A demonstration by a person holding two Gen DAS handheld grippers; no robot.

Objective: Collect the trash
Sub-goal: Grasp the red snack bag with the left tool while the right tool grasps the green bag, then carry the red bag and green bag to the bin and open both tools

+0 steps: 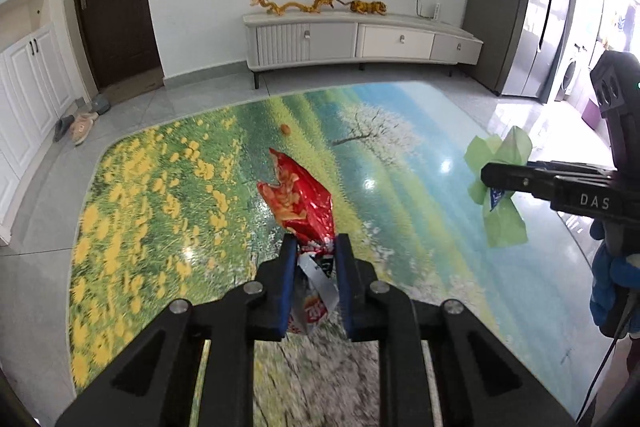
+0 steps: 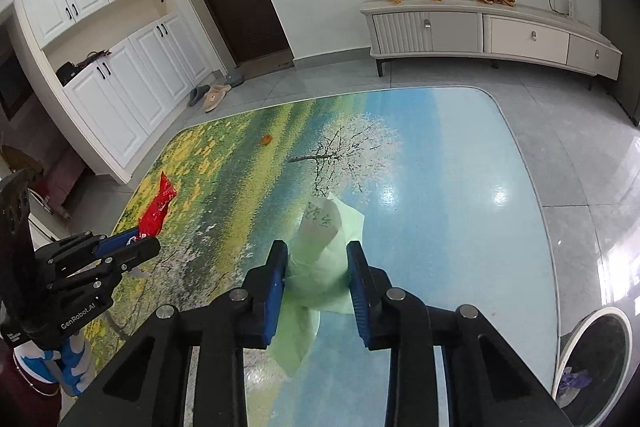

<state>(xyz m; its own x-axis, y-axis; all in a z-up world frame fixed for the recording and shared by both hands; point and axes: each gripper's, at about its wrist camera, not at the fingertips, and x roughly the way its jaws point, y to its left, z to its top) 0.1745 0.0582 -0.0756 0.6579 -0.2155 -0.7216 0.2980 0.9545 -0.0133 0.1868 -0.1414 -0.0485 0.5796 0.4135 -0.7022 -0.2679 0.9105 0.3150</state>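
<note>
While each claw is clamped on its load, left claw [image 1: 316,247] on the red bag [image 1: 298,199], right claw [image 2: 318,259] on green paper [image 2: 320,251], both seem light, crushable; pinching mid-body looks safest.

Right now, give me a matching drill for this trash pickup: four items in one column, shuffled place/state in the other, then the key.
Items
1. red snack bag
2. green paper wrapper
3. small orange piece
4. bin

Place/state
A. lying loose on the printed mat, far side
B. on the floor off the mat's near right corner, some trash inside
C. clamped in the left tool
D. clamped in the right tool

Pairs: 1-C, 2-D, 3-A, 4-B
</note>
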